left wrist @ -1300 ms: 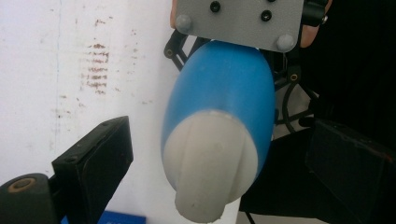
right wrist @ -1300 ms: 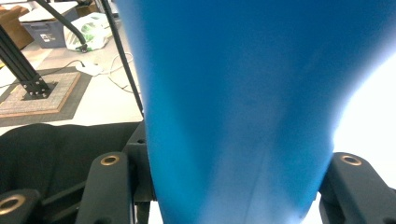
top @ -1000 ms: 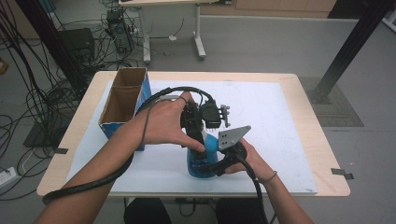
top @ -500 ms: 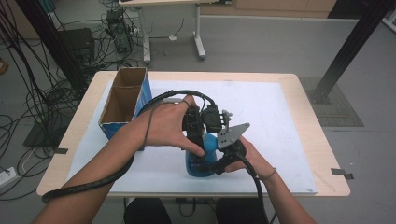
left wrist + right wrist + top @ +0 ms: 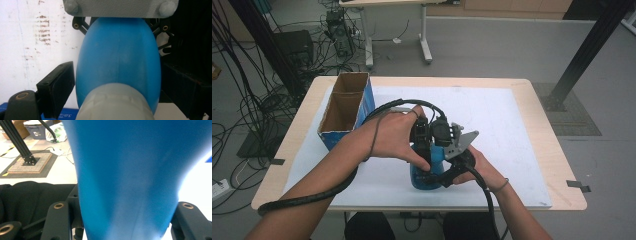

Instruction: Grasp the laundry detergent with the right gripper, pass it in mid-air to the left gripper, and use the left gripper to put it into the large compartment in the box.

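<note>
On the tabletop, right of the open cardboard box, stands a blue bottle. The right hand-held gripper clamps its body and the left hand-held gripper closes around its pale cap. Both grips look set; the cap, seemingly on, remains to be unscrewed.

blue bottle: hands and grippers are covering most of it, centre of high view | bottle top: frame edge is cutting it off in right gripper view | cap: lying blurred, lower centre of left gripper view
</note>
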Tool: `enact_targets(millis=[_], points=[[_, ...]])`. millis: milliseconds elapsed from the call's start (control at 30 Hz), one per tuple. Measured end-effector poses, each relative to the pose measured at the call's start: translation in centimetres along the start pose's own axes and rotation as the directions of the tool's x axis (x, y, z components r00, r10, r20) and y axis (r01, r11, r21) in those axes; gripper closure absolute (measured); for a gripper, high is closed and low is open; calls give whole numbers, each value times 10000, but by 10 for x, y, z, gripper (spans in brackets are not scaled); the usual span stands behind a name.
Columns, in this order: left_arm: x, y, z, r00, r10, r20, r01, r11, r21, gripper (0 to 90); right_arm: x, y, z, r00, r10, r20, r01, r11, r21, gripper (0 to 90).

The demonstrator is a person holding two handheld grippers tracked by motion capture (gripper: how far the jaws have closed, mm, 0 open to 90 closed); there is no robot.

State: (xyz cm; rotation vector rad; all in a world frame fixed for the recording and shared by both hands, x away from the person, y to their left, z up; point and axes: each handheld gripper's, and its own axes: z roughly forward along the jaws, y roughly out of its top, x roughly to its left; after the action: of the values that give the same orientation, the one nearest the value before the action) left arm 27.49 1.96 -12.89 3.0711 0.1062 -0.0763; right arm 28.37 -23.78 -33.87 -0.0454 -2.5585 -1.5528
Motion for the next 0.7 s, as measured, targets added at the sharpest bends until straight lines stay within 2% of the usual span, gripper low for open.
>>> enact_targets(millis=[300, 533, 700], points=[[0, 6, 0, 9998, 163, 66, -164, 9997, 185, 258, -1, 0, 1, 10000, -11, 6, 11, 10000, -3, 421], [-3, 10, 0, 9993, 284, -239, -273, 9986, 445, 359, -1, 1, 3, 10000, -80, -25, 80, 10000, 8, 421], [-5, 12, -1, 9990, 316, -305, -299, 9980, 565, 367, -1, 1, 4, 10000, -69, -10, 69, 10000, -6, 421]])
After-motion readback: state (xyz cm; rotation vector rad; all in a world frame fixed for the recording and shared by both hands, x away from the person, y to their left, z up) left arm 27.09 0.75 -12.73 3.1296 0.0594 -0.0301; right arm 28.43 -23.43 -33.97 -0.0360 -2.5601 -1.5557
